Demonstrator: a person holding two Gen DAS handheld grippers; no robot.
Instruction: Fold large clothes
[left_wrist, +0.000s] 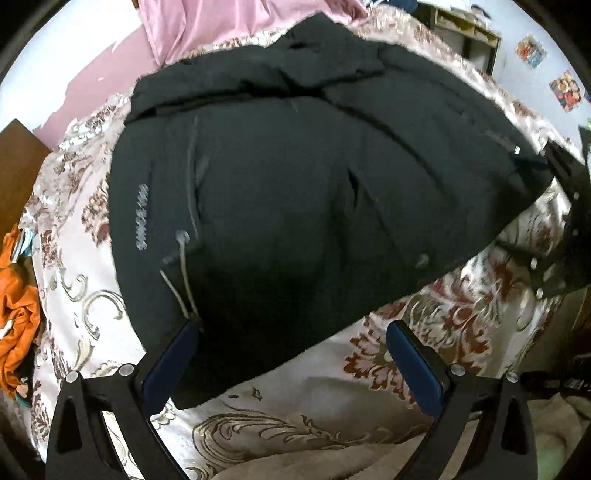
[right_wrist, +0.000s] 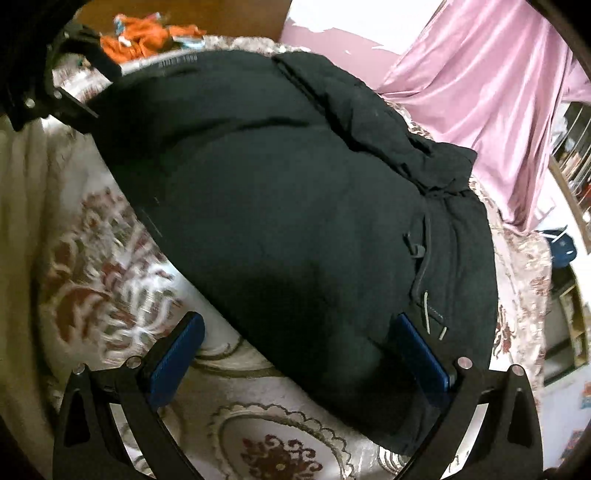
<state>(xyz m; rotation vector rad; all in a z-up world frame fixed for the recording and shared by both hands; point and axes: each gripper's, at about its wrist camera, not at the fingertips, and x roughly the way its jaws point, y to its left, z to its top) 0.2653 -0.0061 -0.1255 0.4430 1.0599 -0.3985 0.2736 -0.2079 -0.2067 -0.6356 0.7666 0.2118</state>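
Left wrist view. At the far left edge lies an orange garment (left_wrist: 16, 317), beside a floral bedspread (left_wrist: 74, 280) that covers the lower and left parts of the frame. A black jacket (left_wrist: 280, 192) lies spread on the bedspread and fills the centre; grey lettering (left_wrist: 141, 216) runs down its left side, and a pale drawcord (left_wrist: 183, 273) trails toward the lower left. A pink curtain (left_wrist: 207, 26) hangs at the upper centre. The left gripper (left_wrist: 291, 332) sits at the bottom of the frame with its jaws wide apart and nothing clamped; its left blue pad (left_wrist: 173, 358) overlaps the jacket's hem, and its right pad lies over bare bedspread. At the right edge, part of a second black gripper frame (left_wrist: 565, 221) meets the jacket's right corner.

Right wrist view. In the upper left, a black gripper frame (right_wrist: 48, 92) meets the jacket's far corner, with the orange garment (right_wrist: 140, 37) just beyond it. The jacket (right_wrist: 280, 206) crosses the frame diagonally on the bedspread (right_wrist: 110, 266). The right gripper (right_wrist: 299, 326) is spread wide, holding nothing; its right pad (right_wrist: 421, 354) lies over the jacket's near edge, beside a dark drawcord (right_wrist: 424, 258). The pink curtain (right_wrist: 480, 92) fills the upper right.
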